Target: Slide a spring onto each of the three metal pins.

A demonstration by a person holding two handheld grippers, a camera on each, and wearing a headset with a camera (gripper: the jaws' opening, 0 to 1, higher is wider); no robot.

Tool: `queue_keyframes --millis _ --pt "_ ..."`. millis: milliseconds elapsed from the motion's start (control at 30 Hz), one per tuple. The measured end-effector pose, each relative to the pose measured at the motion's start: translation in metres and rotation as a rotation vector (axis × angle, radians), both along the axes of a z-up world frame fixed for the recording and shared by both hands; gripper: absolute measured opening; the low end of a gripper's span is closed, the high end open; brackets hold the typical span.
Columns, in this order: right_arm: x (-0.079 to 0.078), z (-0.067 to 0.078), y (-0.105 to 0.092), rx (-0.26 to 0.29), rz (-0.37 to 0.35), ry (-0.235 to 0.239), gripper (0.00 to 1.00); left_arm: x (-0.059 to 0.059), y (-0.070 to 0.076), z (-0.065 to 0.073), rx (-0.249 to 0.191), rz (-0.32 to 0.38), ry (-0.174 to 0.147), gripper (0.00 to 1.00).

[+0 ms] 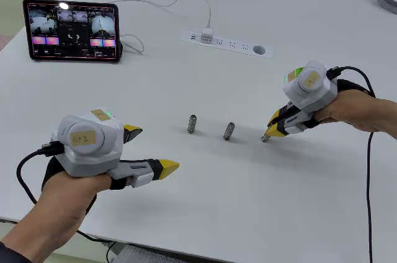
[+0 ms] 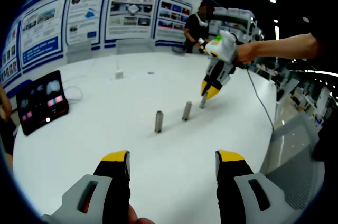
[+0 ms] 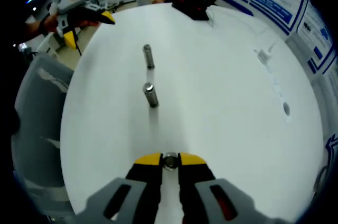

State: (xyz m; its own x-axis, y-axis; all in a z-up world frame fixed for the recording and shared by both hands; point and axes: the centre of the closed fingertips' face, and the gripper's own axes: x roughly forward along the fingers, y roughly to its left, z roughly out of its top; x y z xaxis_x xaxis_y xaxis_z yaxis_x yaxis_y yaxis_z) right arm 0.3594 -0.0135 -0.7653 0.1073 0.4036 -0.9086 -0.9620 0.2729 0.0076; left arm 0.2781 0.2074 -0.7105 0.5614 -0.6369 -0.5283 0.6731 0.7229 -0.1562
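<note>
On the far left of the broad white table (image 1: 205, 204) stands a black-framed tablet (image 1: 71, 30) with its screen lit, propped to face the near edge. A long white power strip (image 1: 227, 44) lies to its right along the far side, carrying a white charger plug (image 1: 206, 32) whose thin white cable (image 1: 162, 7) loops back towards the tablet. Both are well apart from the work in the middle of the table. At the near left, the grey-and-white left gripper (image 1: 151, 148) with yellow-tipped jaws hovers over the table, its jaws spread wide with nothing between them. At the right, the matching right gripper (image 1: 273, 128) points down and left, its jaws drawn narrow and pinching a small upright metal piece (image 3: 170, 160) whose lower end meets the table; whether this is a pin or a spring cannot be told. Left of it, in a row, stand two small grey coiled springs, the nearer spring (image 1: 229, 130) leaning slightly and the farther spring (image 1: 192, 124) upright. They stand apart from each other and between the two grippers.
</note>
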Motion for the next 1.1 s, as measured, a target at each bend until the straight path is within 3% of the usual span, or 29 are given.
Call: queue_keyframes --millis 600,1100 --pt "-0.002 -0.011 0.0 0.001 -0.014 0.017 0.13 0.003 0.0 0.003 -0.002 0.004 -0.004 0.68" --pt "-0.003 -0.006 -0.012 0.03 -0.077 0.011 0.32 0.007 0.003 0.0 -0.001 0.009 0.0 0.71"
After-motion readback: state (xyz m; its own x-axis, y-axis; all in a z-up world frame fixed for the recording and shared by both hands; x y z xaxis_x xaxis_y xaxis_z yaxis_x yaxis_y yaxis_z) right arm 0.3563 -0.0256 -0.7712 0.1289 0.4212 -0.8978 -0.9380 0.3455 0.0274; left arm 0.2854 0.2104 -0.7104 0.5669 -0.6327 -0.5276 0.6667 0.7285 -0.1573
